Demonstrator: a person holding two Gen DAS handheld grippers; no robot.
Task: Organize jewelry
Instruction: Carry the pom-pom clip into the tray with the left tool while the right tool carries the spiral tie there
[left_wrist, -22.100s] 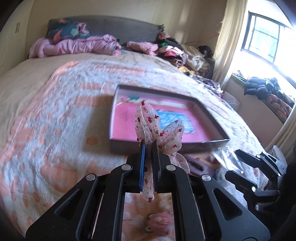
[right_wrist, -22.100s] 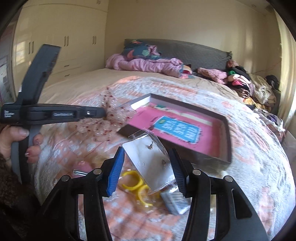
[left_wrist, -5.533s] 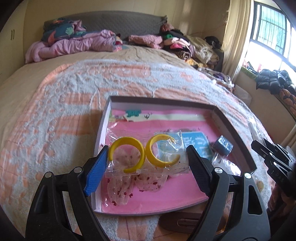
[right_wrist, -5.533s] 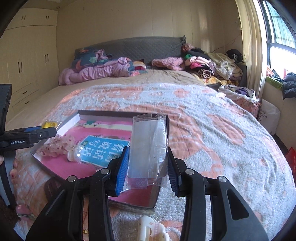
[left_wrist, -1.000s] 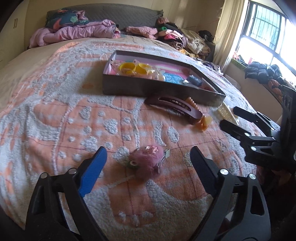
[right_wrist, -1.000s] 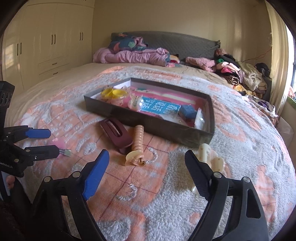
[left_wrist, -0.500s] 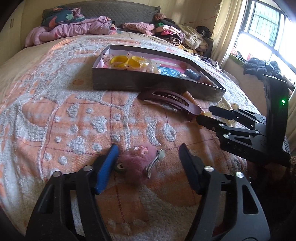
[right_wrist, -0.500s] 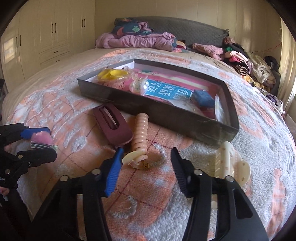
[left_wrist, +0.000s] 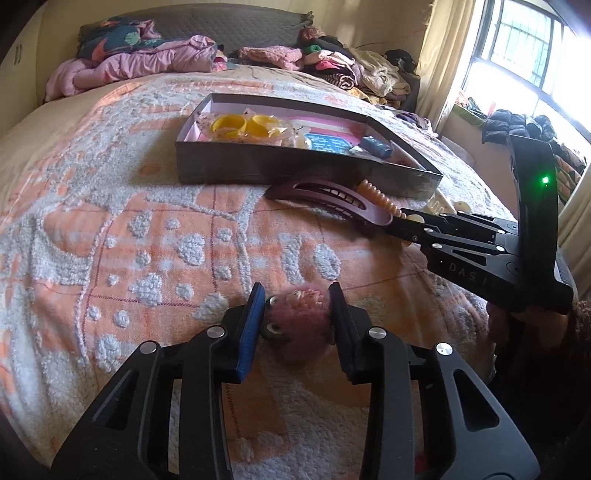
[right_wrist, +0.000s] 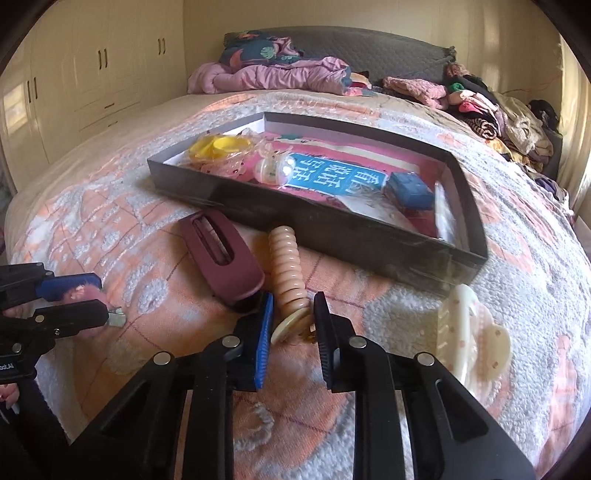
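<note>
A pink fuzzy hair clip (left_wrist: 300, 319) lies on the bedspread between my left gripper's (left_wrist: 296, 306) pads. The jaws are closing and both pads press its fluff. My right gripper (right_wrist: 293, 317) is shut on the disc end of a peach ribbed hair clip (right_wrist: 286, 264), which lies on the bed in front of the dark box (right_wrist: 332, 236). In the box are yellow hoops (right_wrist: 221, 146), a clear ball (right_wrist: 277, 168) and a blue case (right_wrist: 408, 190). In the right wrist view my left gripper (right_wrist: 79, 299) shows at the left edge.
A maroon hair clip (right_wrist: 221, 254) lies just left of the peach one. A cream claw clip (right_wrist: 472, 332) rests to the right, near the box's corner. Pillows and piled clothes (right_wrist: 480, 99) line the headboard. A wardrobe (right_wrist: 74, 74) stands at the left.
Both grippers' jaws have closed from wide open: the left around the pink fuzzy clip, the right onto the peach clip's end. The right gripper came forward and down to the clip.
</note>
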